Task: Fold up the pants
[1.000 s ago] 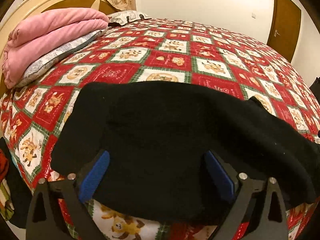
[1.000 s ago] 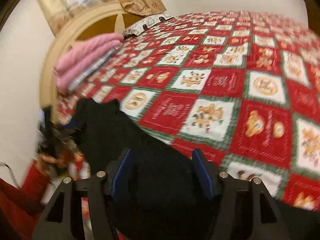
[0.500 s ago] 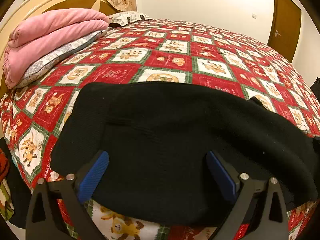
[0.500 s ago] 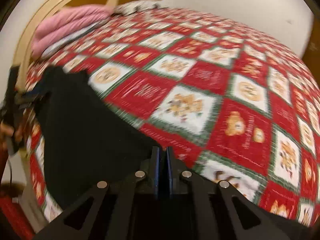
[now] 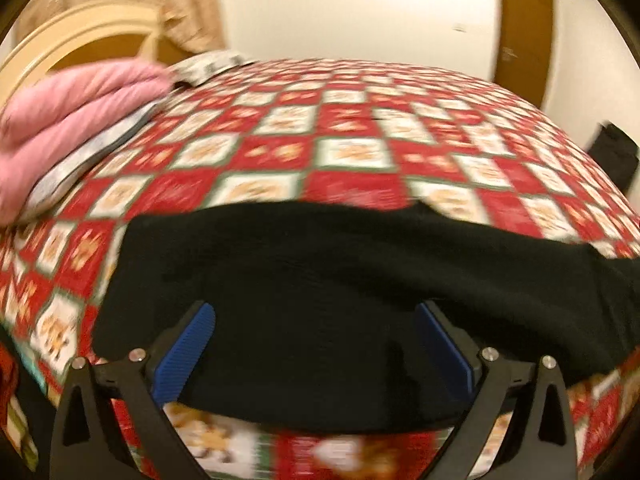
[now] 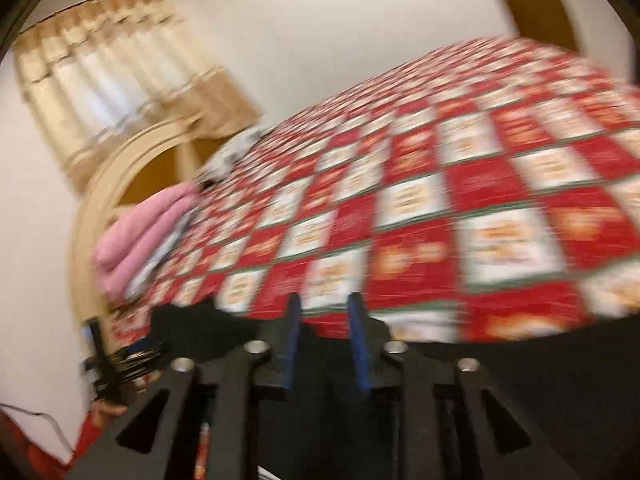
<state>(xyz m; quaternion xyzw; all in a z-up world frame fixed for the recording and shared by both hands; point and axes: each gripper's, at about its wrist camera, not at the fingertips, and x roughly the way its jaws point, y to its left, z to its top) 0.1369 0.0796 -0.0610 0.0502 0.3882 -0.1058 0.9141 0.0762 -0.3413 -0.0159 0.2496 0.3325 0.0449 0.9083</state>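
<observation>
- The black pants (image 5: 340,280) lie spread across the near edge of the bed, over the red, white and green checked quilt (image 5: 352,148); in the left wrist view they run in a wide band from 9 o'clock to 3 o'clock, with the quilt showing past their far edge.
- The left gripper (image 5: 316,344) hangs low over the near part of the pants, its blue-padded fingers (image 5: 184,352) spread wide; nothing sits between them but the fabric lying flat below.
- The right gripper (image 6: 325,340) is blurred; its two blue pads (image 6: 291,340) stand a narrow gap apart, with black cloth around and below them. I cannot tell whether they have hold of the pants.
- In the right wrist view the pants (image 6: 540,380) fill the lower edge from 6 toward 3 o'clock.
- A folded pink blanket (image 5: 72,116) rests on a pale pillow (image 5: 84,156) at 10 o'clock, against the cream headboard (image 5: 72,32).
- A brown door (image 5: 524,32) stands at 1 o'clock in the white wall.
- Beige curtains (image 6: 120,76) hang at 10 o'clock in the right wrist view.
</observation>
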